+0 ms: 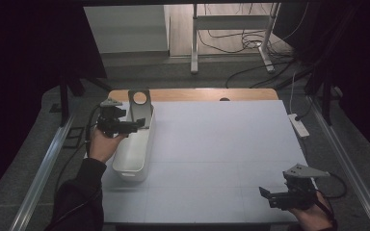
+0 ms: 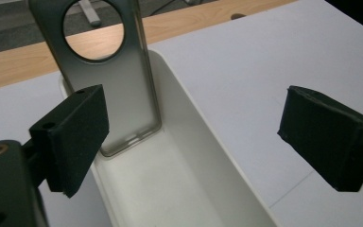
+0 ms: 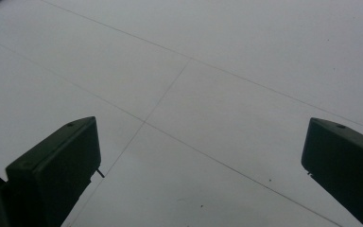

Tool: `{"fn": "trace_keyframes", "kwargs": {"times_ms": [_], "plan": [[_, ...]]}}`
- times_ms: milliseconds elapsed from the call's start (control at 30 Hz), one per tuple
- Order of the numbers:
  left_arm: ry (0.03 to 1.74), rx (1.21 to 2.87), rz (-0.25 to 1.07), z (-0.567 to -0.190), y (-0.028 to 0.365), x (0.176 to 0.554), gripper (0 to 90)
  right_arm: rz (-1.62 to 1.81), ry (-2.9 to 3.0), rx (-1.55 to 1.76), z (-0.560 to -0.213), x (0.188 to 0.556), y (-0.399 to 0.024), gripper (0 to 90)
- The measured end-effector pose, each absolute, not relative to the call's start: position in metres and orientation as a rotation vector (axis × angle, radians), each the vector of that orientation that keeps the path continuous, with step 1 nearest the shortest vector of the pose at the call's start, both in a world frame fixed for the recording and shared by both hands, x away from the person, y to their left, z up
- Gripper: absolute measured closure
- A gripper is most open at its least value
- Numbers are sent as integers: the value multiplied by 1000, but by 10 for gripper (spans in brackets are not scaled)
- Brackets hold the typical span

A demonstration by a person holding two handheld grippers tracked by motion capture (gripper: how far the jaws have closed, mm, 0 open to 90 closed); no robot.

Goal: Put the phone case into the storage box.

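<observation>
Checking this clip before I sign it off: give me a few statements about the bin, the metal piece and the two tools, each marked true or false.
1. The metal plate with the round hole stands upright at the far end of the white bin. True.
2. The left tool is clamped on the plate. False: its jaws are wide apart with nothing between the pads.
3. The right tool holds a small block. False: it is open above the bare white table.
4. The bin sits on the left part of the table in the high view. True.
5. The bin is full of parts. False: apart from the plate, its visible inside is bare.
</observation>
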State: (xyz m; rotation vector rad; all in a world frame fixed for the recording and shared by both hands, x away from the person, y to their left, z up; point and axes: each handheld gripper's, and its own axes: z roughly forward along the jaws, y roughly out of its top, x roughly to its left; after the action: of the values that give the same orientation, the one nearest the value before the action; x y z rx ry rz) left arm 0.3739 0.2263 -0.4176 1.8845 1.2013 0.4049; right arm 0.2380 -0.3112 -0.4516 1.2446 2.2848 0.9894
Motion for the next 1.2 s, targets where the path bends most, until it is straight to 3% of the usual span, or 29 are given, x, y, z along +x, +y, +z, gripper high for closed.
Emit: {"fn": "trace_keyframes", "kwargs": {"times_ms": [1200], "plan": [[1111, 1960, 452, -422, 215, 335, 21, 977, 2289, 1239, -452, 238, -310, 0]]}}
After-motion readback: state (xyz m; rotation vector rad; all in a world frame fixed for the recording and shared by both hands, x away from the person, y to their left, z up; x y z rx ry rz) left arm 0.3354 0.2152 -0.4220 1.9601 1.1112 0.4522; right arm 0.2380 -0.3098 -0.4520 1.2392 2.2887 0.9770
